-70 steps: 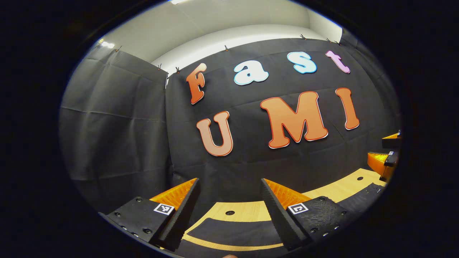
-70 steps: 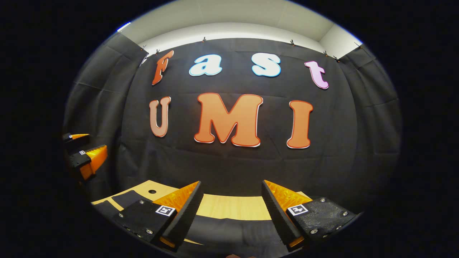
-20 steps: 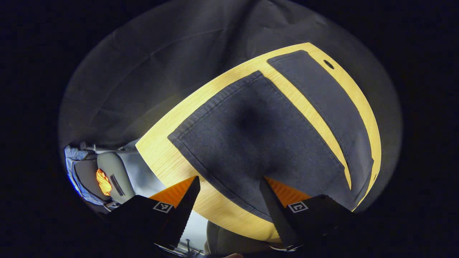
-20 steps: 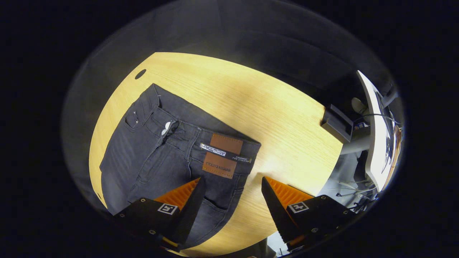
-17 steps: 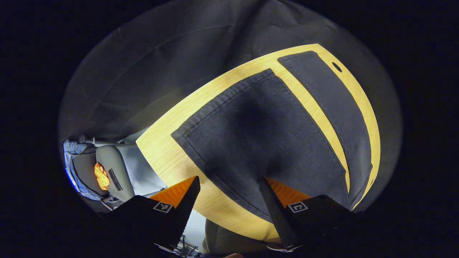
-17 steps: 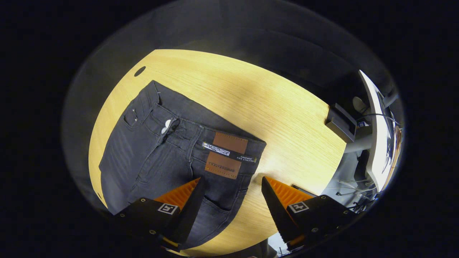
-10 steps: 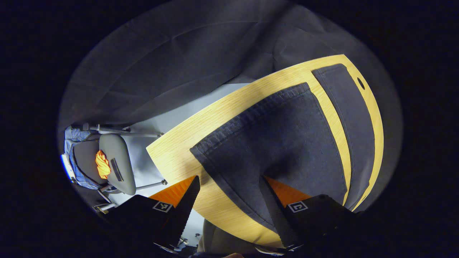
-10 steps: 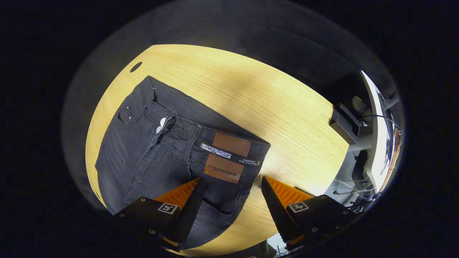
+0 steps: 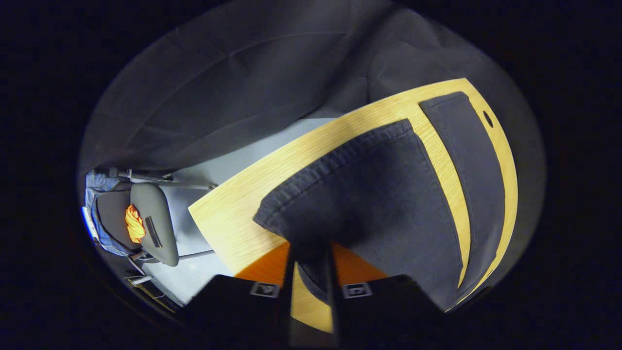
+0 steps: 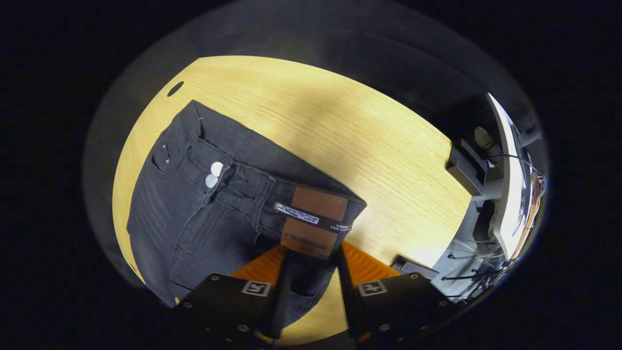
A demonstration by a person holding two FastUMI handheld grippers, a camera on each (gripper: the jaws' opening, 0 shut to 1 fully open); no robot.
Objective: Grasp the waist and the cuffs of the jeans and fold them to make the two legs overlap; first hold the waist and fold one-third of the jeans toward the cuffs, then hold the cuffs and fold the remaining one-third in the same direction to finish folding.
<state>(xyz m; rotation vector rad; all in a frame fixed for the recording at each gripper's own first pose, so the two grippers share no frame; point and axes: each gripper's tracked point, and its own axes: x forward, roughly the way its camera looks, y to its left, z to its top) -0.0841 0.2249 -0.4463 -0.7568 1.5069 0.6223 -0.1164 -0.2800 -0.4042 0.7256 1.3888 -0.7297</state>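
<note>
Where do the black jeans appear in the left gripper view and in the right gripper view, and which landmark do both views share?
Left gripper view: the jeans show their two legs, centre and right; the near cuff sits between the jaws of the left gripper.
Right gripper view: the waist end lies left of centre, its brown patch above the right gripper.
Shared landmark: the wooden table, with a dark hole beside the jeans.

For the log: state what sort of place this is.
Probably a lab recording booth, not a home: black cloth wall, wooden table with jeans, office chair, monitor and cables.
</note>
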